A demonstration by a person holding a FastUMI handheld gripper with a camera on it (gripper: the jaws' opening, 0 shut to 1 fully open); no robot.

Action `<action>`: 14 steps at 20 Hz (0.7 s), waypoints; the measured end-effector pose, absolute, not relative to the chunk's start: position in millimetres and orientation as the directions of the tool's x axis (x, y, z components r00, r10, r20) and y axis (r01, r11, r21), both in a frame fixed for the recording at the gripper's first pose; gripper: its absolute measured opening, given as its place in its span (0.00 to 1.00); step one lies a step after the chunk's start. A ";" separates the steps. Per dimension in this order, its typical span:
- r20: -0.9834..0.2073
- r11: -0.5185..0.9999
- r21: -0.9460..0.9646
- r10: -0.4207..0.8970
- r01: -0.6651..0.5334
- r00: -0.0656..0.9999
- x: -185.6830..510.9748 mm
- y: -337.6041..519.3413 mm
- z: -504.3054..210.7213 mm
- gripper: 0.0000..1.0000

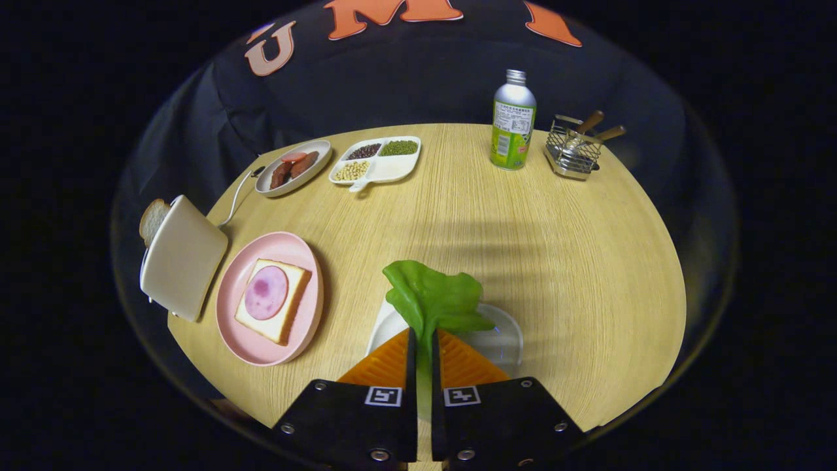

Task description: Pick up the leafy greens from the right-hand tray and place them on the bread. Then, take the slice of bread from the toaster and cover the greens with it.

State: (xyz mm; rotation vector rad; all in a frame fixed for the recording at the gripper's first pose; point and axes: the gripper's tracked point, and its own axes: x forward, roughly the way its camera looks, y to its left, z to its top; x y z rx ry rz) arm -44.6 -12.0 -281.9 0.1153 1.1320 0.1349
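**Greens in the grip, a sideways carry ahead**

We have the gripper [424,340] closed down to a narrow slit, both orange fingers [386,363] pressing on the stalk of the leafy greens [433,297]. The leaf fans out just beyond the fingertips, over the white tray [503,340] it belongs to; we cannot tell whether it is lifted clear of the tray or resting on it.

The target lies to the left of the fingers: a slice of bread [288,314] topped with a round of ham [266,292], sitting on a pink plate [235,327]. Just beside the plate stands the toaster [183,258], with the second bread slice [153,220] poking out of its far end.

What worries us:

- We hold the greens by the thin stalk alone, so the broad leaf is free to flop or swing. A quick sideways move could twist it out of the pads.
- If the leaf droops, it may drag on the tray rim or the plate's edge and pull loose.
- Released too high or off-centre, the leaf could land half on the plate rather than on the ham.
- The toaster nearly touches the plate, so overshooting leftward risks bumping it.

The dish of sausages [293,167], divided dish of beans [376,160], bottle [513,124] and wire caddy [574,150] sit well away across the table [556,248], so we judge them safe.
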 end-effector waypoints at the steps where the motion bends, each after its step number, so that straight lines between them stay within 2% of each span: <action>1: -0.887 0.985 0.165 0.174 -0.058 0.428 -43.0 -7.5 -277.3 0.09; 8: -0.838 0.966 0.192 0.254 -0.174 0.483 -30.1 35.8 -244.9 0.09; 14: -0.816 0.941 0.202 0.315 -0.272 0.485 -26.8 76.6 -231.8 0.09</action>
